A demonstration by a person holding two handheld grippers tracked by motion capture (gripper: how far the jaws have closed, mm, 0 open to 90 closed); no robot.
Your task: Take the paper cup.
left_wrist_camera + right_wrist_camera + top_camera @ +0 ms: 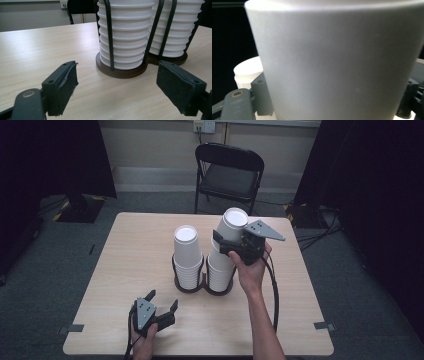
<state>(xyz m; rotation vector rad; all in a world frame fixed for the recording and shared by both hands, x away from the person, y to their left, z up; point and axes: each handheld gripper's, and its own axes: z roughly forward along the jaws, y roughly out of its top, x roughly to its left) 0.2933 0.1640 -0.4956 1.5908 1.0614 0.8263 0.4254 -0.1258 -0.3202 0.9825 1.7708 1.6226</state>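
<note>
Two stacks of upturned white paper cups stand in a dark double holder [189,287] with wire rails, mid-table: the left stack [187,255] and the right stack [220,270]. My right gripper [227,240] is shut on the top cup [234,222] of the right stack, which leans to the right above the rest. In the right gripper view this cup [332,62] sits between the jaws of my right gripper [334,95]. My left gripper [162,299] rests open near the table's front edge, with nothing in it, pointing at the holder [120,72] and both stacks [126,32].
The light wooden table [125,270] has bare room to the left and right of the holder. A black folding chair [227,172] stands behind its far edge. Dark curtains hang on both sides. The right gripper's cable [274,290] trails along the forearm.
</note>
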